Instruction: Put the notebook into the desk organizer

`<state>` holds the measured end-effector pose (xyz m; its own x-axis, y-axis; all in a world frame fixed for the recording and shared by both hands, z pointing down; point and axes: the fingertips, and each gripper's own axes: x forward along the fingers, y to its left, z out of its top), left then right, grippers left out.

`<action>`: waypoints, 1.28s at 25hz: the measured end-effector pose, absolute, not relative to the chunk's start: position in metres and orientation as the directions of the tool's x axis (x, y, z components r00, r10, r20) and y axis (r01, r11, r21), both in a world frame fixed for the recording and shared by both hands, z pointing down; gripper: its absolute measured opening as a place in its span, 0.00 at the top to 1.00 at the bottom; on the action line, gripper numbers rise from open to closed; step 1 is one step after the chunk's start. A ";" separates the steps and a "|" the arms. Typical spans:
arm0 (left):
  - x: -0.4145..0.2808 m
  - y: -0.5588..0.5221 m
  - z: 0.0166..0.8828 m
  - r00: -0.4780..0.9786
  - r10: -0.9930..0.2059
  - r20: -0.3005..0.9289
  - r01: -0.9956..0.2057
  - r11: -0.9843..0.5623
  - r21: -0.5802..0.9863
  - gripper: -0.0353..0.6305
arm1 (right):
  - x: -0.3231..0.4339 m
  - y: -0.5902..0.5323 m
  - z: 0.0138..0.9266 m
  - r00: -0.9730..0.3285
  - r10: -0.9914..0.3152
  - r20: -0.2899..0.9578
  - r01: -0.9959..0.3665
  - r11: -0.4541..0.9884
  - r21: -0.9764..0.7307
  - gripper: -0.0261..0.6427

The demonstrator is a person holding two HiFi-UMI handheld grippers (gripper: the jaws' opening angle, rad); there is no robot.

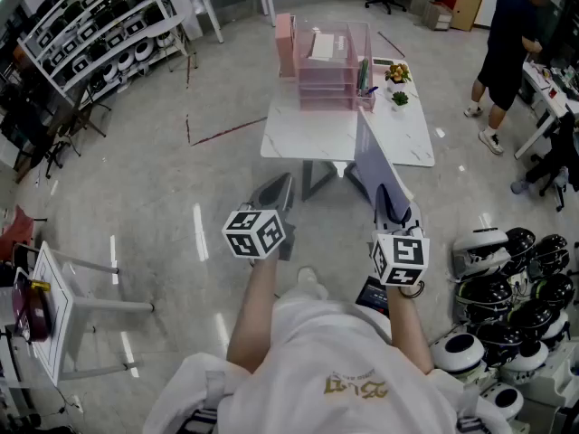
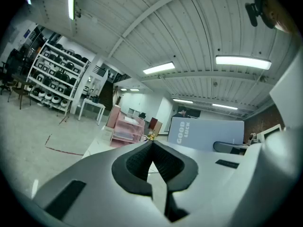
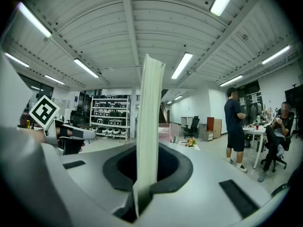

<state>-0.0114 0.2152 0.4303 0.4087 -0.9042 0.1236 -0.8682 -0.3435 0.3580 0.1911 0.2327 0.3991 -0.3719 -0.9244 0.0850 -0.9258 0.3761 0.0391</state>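
Note:
The grey-blue notebook (image 1: 371, 163) stands upright on its edge, with my right gripper (image 1: 387, 197) shut on its lower part. In the right gripper view the notebook (image 3: 149, 126) shows edge-on, its pale pages clamped between the jaws of the right gripper (image 3: 150, 149). My left gripper (image 1: 281, 183) is level with it to the left, shut with nothing between its fingers; its tips meet at the left gripper (image 2: 151, 144). The pink desk organizer (image 1: 326, 61) stands at the far end of the white table (image 1: 298, 138), well ahead of both grippers. From the left gripper, the notebook (image 2: 206, 133) shows its printed cover.
Two small potted plants (image 1: 398, 74) stand right of the organizer. A person (image 1: 505, 43) stands at the back right by a desk; another sits (image 3: 279, 136) nearby. Helmets (image 1: 507, 283) lie on the floor at right, a small white table (image 1: 68, 287) at left, shelving (image 1: 95, 34) at far left.

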 end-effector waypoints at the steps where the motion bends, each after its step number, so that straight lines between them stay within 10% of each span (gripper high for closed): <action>1: -0.011 0.216 0.431 0.407 -0.905 0.125 -0.869 -0.341 0.359 0.92 | 0.192 0.233 0.399 -0.371 -0.925 0.084 -0.926 0.375 0.038 0.90; 32: -0.020 0.152 0.428 0.392 -0.912 0.120 -0.875 -0.330 0.354 0.92 | 0.187 0.168 0.385 -0.398 -0.917 0.034 -0.917 0.398 -0.004 0.90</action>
